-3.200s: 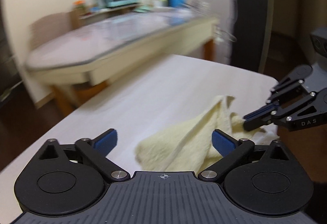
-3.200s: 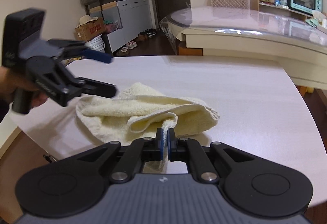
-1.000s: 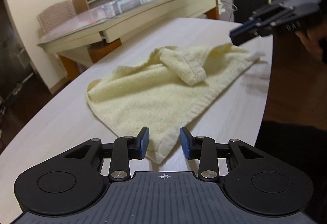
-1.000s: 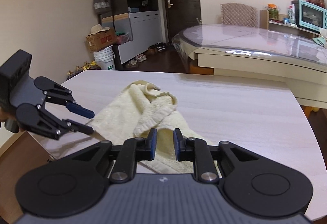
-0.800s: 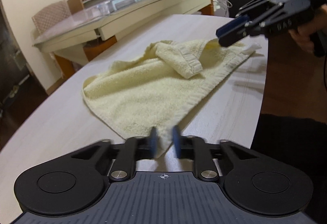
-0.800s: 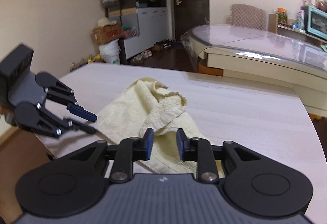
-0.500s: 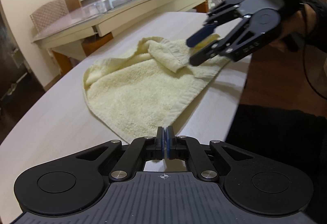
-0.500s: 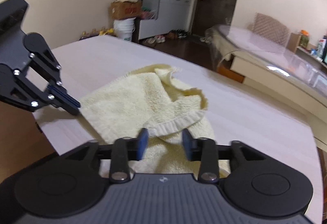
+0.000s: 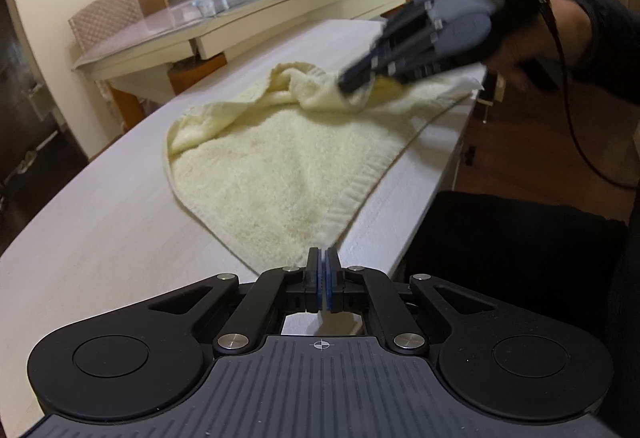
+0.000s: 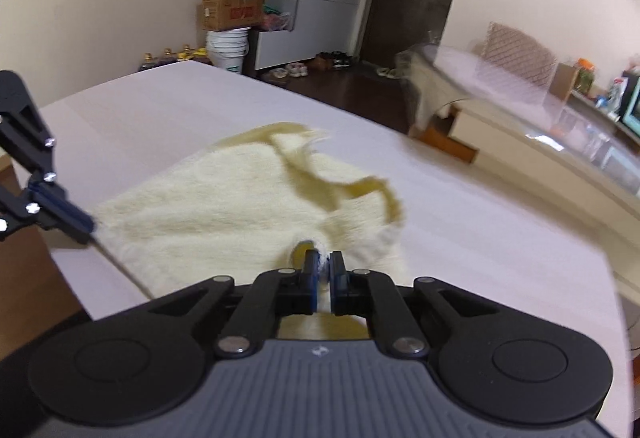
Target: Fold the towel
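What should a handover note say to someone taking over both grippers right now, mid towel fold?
Left gripper: shut on the near corner of the towel at the table edge.
Right gripper: closed down on a bunched fold of the towel; the view is blurred with motion.
Towel: spread on the table, mostly flat, with one part rumpled and flipped over on the far side.
Done: both grips taken.
Left: flatten out the rumpled part, then make the folds. No neat fold shows yet.
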Available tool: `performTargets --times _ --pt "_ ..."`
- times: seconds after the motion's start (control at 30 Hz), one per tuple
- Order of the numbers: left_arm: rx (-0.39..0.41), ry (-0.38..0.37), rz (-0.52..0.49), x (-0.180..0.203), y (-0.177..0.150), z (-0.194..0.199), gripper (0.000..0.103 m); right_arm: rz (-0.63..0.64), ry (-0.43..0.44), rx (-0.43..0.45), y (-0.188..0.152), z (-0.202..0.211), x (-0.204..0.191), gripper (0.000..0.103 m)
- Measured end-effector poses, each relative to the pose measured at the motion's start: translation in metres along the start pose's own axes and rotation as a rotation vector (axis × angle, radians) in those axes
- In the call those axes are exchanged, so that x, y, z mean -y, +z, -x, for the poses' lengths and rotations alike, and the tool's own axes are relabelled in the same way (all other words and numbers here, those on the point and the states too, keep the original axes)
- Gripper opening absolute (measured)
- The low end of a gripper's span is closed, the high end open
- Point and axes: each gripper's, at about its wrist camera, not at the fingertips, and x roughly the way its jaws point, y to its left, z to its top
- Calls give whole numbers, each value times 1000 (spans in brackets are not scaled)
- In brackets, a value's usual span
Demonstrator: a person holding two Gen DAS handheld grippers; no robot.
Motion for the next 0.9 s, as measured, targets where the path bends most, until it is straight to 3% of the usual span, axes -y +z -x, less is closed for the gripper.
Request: performTargets --times 0.37,0.43,0.53,0.63,0.8,0.9 --pt "46 -6 36 -12 9 1 1 82 -254 -16 6 -31 69 7" --pt "63 2 48 -19 16 1 1 106 -301 -16 5 -37 71 16" --pt "90 32 52 -33 32 -5 2 73 -304 -11 5 -40 77 33" --pt "107 73 26 -51 55 -22 2 31 -292 5 3 -34 78 39" --pt "117 98 -58 -81 94 -64 2 -35 -247 31 -3 -18 83 42" --pt "90 102 -91 -95 104 -85 13 -62 -227 39 -6 -10 89 43"
